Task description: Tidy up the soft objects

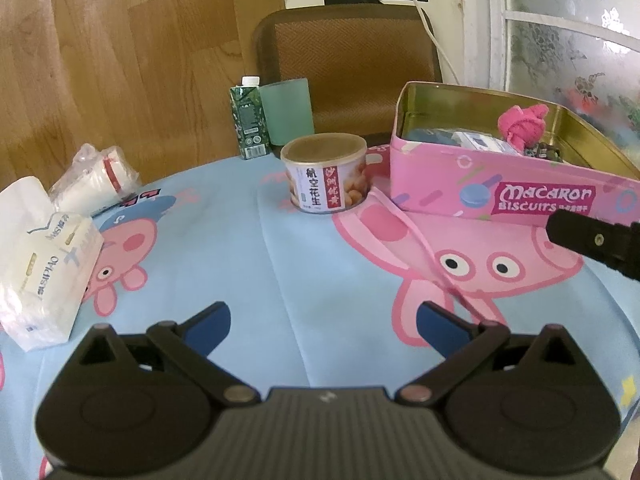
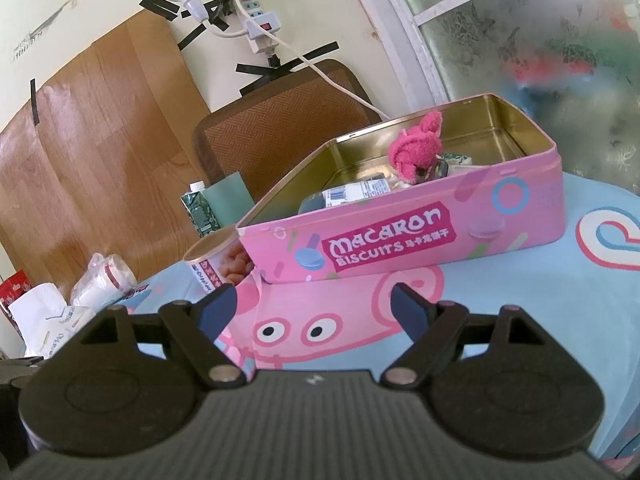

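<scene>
Left gripper (image 1: 323, 326): jaws spread wide, nothing between them, hovering over the bench (image 1: 280, 264) in front of the tin.
Right gripper (image 2: 314, 310): jaws wide apart, empty, facing the tin's long side.
Tin (image 2: 400, 240): pink, lid off, standing on the bench.
Pink cloth (image 2: 416, 150): bunched inside the tin, among small packets, rising above the tin's rim.
Can (image 1: 325, 174): just left of the tin.
Carton (image 1: 248, 120): behind the can, left of the tin.
Tissue pack (image 1: 44, 264): far left of the tin, at the bench edge.
</scene>
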### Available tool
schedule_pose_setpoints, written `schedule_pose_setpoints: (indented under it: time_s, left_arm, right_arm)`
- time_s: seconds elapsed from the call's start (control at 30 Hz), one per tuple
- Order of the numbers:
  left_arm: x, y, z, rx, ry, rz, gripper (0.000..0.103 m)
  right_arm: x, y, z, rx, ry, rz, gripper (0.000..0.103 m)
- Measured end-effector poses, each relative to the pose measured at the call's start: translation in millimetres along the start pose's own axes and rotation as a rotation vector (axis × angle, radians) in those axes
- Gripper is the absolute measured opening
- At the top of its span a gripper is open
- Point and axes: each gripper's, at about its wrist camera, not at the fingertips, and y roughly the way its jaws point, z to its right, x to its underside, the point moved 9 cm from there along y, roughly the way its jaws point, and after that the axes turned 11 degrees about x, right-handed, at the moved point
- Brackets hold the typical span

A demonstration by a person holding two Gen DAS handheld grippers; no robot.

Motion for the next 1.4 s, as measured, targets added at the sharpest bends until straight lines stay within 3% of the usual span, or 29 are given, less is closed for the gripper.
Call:
schedule_pose_setpoints:
  time_s: [1.4]
  left_arm:
    - [8, -4, 20, 0.053, 0.034, -0.056, 0.103]
  right_arm:
    - [1, -3, 4, -0.001, 0.017, 0.004, 0.086]
